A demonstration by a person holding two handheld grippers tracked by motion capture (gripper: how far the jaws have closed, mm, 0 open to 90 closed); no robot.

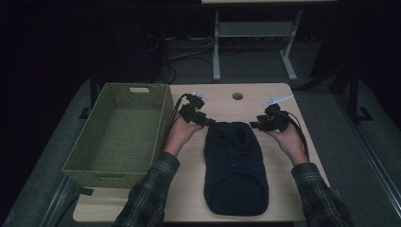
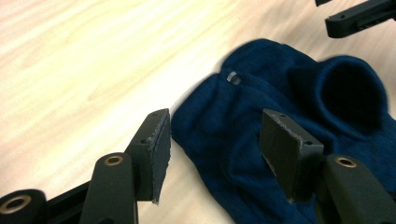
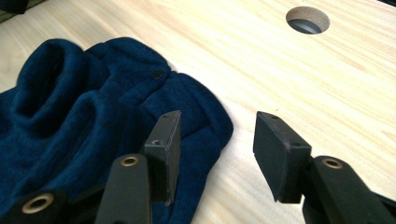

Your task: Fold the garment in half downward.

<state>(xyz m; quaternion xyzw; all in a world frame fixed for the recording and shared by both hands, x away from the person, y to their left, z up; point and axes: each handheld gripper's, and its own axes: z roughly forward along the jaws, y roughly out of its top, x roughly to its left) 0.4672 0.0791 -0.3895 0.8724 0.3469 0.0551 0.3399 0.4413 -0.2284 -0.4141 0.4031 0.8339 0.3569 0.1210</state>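
Note:
A dark blue knitted garment [image 1: 235, 165] lies flat on the wooden table [image 1: 279, 198], its collar end toward the far side. My left gripper [image 1: 208, 123] hovers open at the garment's far left corner, its jaws straddling the fabric edge [image 2: 205, 135]. My right gripper [image 1: 254, 125] is open at the far right corner, one jaw over the knit [image 3: 196, 121] and the other over bare wood. A small snap button [image 3: 158, 74] sits near the collar opening [image 2: 348, 95]. Nothing is clamped in either gripper.
A green woven basket [image 1: 118, 135] stands empty at the table's left side, close to my left hand. A round cable hole [image 1: 237, 96] sits near the table's far edge. Beyond the table stand the white legs of another table [image 1: 216, 47], with cables on the floor.

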